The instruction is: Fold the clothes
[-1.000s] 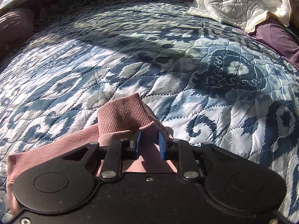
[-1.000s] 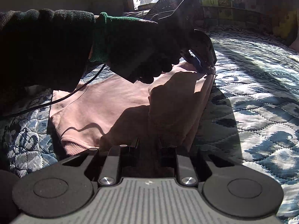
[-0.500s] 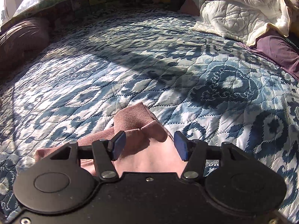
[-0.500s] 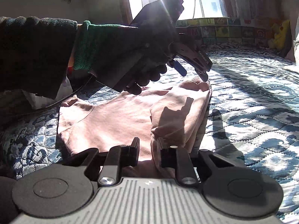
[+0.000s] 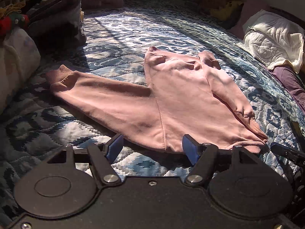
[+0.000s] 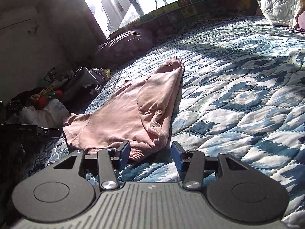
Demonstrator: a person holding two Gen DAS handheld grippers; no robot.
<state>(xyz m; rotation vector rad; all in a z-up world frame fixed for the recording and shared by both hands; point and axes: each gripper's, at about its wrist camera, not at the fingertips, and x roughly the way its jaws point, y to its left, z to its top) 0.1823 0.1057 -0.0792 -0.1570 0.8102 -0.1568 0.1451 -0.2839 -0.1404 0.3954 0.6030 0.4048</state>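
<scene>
Sweatshirt (image 5: pixel 190 99) released: right sleeve now folded across; both your tools (image 5: pixel 151 148) (image 6: pixel 150 153) wide, empty; left sleeve (image 5: pixel 99 93) next.

My left gripper (image 5: pixel 152 149) with blue pads spread wide, empty, above a blue-and-white patterned quilted bedspread (image 5: pixel 118 36), pink long-sleeved sweatshirt (image 5: pixel 177 97) lying flat, one sleeve folded across, other outstretched

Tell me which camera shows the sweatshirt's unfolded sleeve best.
The left wrist view: the unfolded sleeve stretches out flat, cuff included, across the quilt. The right wrist view shows only its shoulder end.
</scene>
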